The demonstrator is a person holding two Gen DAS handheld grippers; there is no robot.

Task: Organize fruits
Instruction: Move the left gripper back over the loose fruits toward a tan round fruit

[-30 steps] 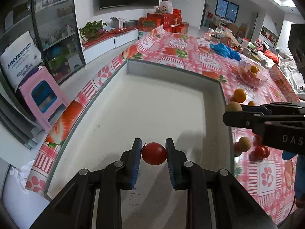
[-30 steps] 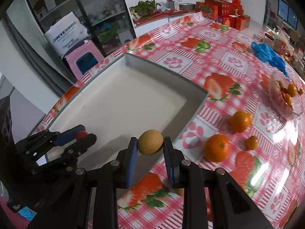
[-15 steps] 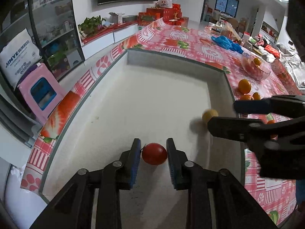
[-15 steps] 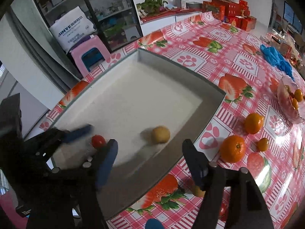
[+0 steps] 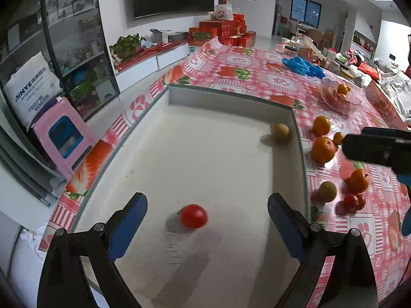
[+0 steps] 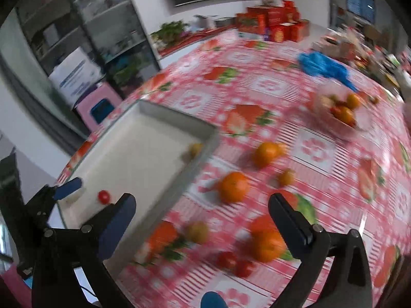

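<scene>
While both grippers release, the white tray serves as the reference for every position. At the tray's near end, the left gripper hangs over the floor with its jaws opening wide; the red tomato lies on the tray floor between them, touched by neither pad. It is judged to be freshly set down there so that it stays inside the walls. Toward the tray's far right corner, the brownish-yellow fruit rests beside the right wall, well apart from the tomato. Right of the tray, on the strawberry tablecloth, the right gripper is empty, its jaws opening, above loose fruit: a large orange, a small yellowish fruit and small tomatoes. This placement suggests the next pickup. Beyond these stands a glass bowl with more fruit.
</scene>
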